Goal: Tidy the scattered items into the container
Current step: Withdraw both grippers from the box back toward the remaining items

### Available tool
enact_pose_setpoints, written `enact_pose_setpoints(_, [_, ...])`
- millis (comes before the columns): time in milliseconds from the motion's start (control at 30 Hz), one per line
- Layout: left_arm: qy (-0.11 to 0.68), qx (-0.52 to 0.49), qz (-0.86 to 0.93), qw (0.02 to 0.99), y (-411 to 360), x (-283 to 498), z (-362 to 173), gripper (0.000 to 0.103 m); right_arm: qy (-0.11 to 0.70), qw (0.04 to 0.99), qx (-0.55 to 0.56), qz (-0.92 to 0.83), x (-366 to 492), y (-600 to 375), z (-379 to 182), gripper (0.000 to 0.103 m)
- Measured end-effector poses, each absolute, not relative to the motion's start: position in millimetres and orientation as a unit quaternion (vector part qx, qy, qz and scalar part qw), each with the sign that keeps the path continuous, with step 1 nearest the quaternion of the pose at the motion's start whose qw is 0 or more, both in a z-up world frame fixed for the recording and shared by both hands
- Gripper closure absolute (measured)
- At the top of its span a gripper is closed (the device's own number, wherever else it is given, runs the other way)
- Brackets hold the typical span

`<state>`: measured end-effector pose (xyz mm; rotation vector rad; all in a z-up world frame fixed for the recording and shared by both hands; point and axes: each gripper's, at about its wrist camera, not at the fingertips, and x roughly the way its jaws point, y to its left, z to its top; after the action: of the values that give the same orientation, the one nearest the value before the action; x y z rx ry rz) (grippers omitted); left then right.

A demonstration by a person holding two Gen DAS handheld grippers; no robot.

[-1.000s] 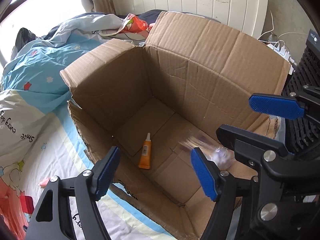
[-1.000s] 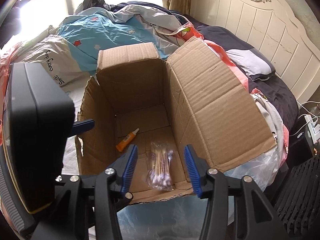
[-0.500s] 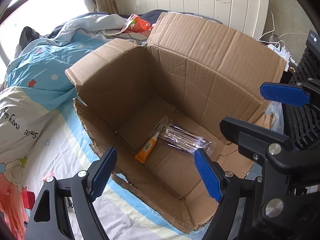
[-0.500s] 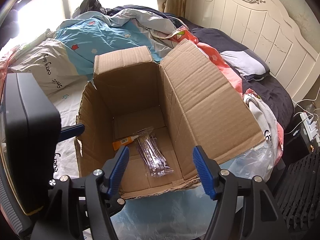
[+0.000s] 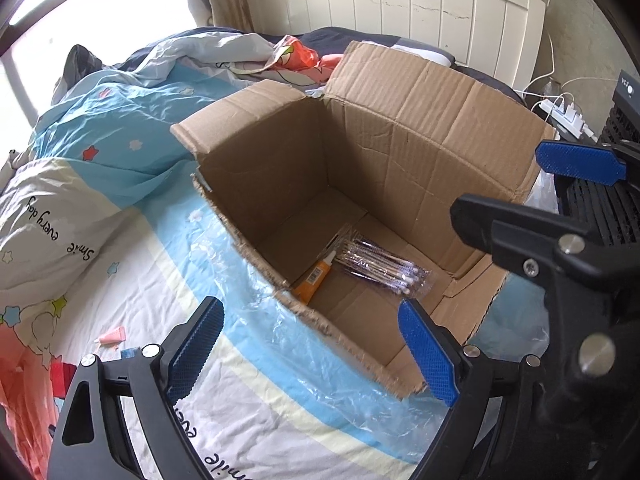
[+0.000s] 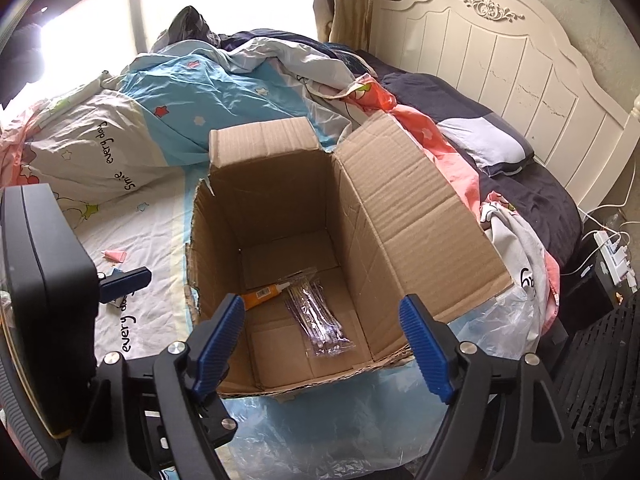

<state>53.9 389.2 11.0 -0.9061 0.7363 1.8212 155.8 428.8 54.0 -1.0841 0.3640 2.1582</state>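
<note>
Box: an open brown corrugated cardboard box (image 5: 400, 152) (image 6: 400, 216) stands on the bed, near the foot-side edge that lies closest to both cameras, with its flaps up and its near rim torn and ragged
Glue tube: an orange tube with a white nozzle (image 5: 314, 276) (image 6: 262, 293) lies flat on the box floor, close to the left wall
Swab packet: a clear plastic packet of purple-stemmed cotton swabs (image 5: 380, 270) (image 6: 318, 320) lies flat on the box floor, just beside the tube; its end overlaps the tube's nozzle
Pink item: a small pink tube-like thing (image 5: 111, 335) (image 6: 115, 255) lies on the sheet outside the box, well to its left; a small blue scrap lies near it, too small to tell what it is
Left gripper (image 5: 312, 356): black frame with blue ribbed fingers (image 5: 197, 342), hanging above the box's near left rim; its jaws are opening, already wide, with nothing between them
Right gripper (image 6: 320, 344): same make, blue fingers (image 6: 424, 348) above the box's near rim; its jaws are opening, with nothing between them and nothing held
Bed: white sheet with blue and yellow bands (image 5: 248, 412) (image 6: 160, 220), a rumpled blue starred quilt beyond the box toward the far edge
Plastic film: a clear sheet (image 5: 360, 404) (image 6: 320, 424) lies under the box's near edge
Headboard: white panelled wood (image 5: 400, 4) (image 6: 500, 60) at the far right end of the bed
</note>
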Motion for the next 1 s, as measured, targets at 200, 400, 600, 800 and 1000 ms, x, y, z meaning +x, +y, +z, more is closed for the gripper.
enact_pose_setpoints(200, [0.288,-0.383,0.752,0.452,365,42,13,0.012,0.130,0.335,-0.420,0.833,147,413,60,0.026])
enact_pose_setpoints(400, [0.242,-0.426,0.763,0.423,334,16,12,0.012,0.104,0.319,-0.426,0.840,135,391,64,0.026])
enact_pose_setpoints(600, [0.195,-0.466,0.770,0.389,303,-12,10,0.012,0.089,0.301,-0.429,0.847,120,369,67,0.026])
enact_pose_setpoints(800, [0.196,-0.468,0.783,0.359,276,-25,9,0.011,0.076,0.280,-0.435,0.852,107,348,66,0.026])
enact_pose_setpoints(1000, [0.197,-0.467,0.790,0.345,260,-29,8,0.011,0.065,0.266,-0.437,0.857,97,331,64,0.026])
